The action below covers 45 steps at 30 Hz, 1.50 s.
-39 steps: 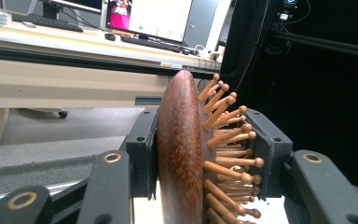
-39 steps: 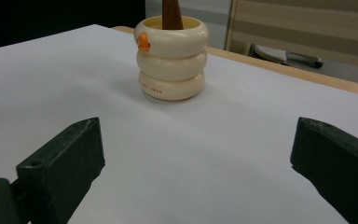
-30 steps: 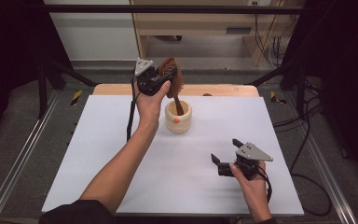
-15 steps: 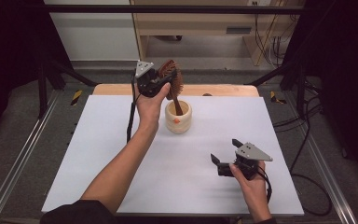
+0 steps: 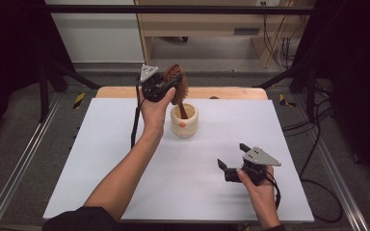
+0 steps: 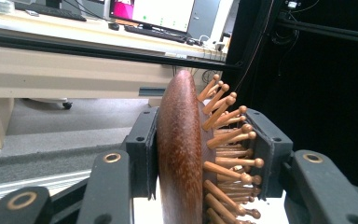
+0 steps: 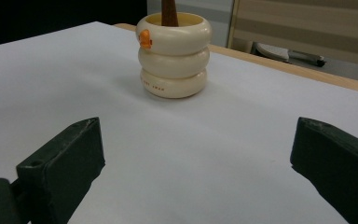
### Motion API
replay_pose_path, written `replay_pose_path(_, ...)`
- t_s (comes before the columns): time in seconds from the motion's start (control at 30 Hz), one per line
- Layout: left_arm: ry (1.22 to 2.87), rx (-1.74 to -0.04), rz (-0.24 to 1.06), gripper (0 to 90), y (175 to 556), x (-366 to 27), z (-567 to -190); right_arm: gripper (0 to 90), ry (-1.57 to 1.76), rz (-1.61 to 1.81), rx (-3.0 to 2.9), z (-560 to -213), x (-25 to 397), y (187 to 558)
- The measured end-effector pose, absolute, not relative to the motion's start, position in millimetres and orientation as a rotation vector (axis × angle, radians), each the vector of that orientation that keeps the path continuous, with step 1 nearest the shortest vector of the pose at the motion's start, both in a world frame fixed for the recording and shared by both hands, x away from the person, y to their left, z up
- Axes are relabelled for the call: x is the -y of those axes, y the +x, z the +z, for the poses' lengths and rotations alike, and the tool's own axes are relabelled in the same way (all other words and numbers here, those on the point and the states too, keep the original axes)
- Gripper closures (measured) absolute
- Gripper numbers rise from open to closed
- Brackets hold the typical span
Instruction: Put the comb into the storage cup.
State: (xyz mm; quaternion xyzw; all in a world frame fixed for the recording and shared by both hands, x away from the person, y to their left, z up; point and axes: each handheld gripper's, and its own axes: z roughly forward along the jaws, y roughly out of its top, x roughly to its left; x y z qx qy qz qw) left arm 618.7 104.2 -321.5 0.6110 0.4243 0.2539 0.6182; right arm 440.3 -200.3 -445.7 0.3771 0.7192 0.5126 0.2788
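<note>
A brown wooden hairbrush [image 5: 177, 82] with peg bristles stands with its handle down in a cream ringed cup [image 5: 184, 120] at the back middle of the white table [image 5: 101, 144]. My left gripper [image 5: 166, 86] is shut on the brush head; in the left gripper view its jaws press the brush [image 6: 182, 154] from both sides. My right gripper [image 5: 230, 161] rests open near the front right, empty. In the right gripper view the cup [image 7: 174, 56] sits ahead, the brush handle [image 7: 169, 11] rising from it.
The table's wooden back edge [image 5: 221, 93] runs behind the cup. Metal rails [image 5: 24, 159] flank the table. Cables [image 5: 318, 125] lie on the floor at the right. A desk with a monitor [image 6: 163, 11] stands beyond.
</note>
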Motion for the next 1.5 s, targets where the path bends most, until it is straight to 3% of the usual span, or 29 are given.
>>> replay_pose_path(1.5,1.384,-1.023,0.541,50.9,619.5,-103.4,-338.5,2.9,1.01,1.375,-1.94,-446.3,199.8,440.8)
